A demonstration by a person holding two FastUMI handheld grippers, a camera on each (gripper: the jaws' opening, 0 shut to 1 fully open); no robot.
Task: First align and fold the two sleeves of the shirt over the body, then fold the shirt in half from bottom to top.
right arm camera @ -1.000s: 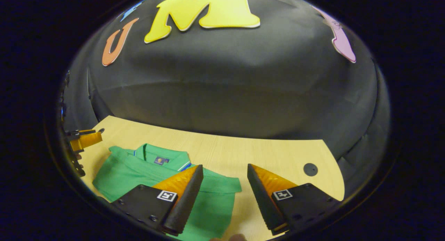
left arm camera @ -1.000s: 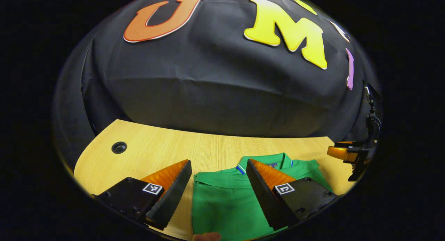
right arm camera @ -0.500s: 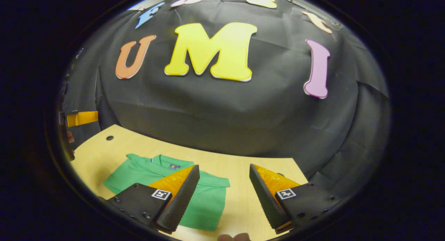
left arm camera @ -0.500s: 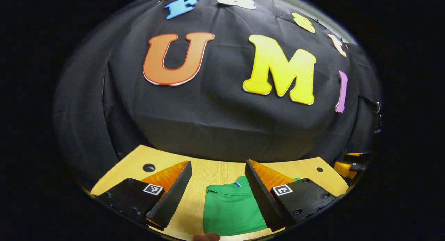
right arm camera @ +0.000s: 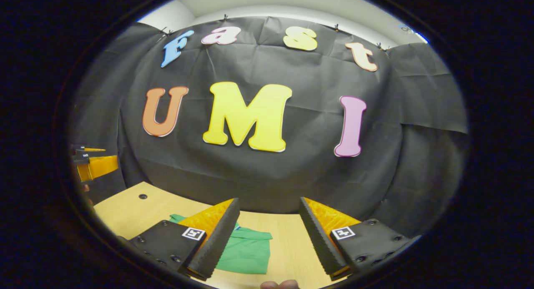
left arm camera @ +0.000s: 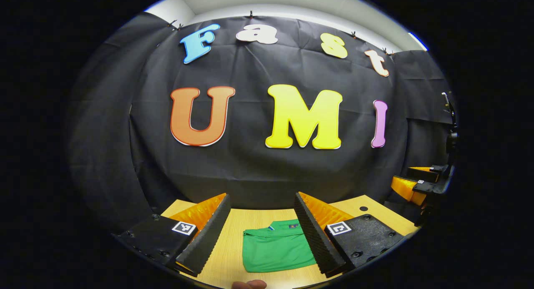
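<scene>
Both grippers, left [left arm camera: 261, 222] & right [right arm camera: 269, 226], hang w/ jaws apart, holding nothing, above the folded green shirt [left arm camera: 277, 249] lying mid-bench [left arm camera: 233, 249] toward its near edge; a careless brush could undo the fold.

The green shirt [left arm camera: 277, 248] lies flat on the wooden table [left arm camera: 233, 222], folded into a compact rectangle, collar on top.

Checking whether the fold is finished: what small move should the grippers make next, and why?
Probably none beyond parking: the green shirt lies as a compact folded rectangle, collar on top, on the table. Left gripper and right gripper are open, above it.
</scene>
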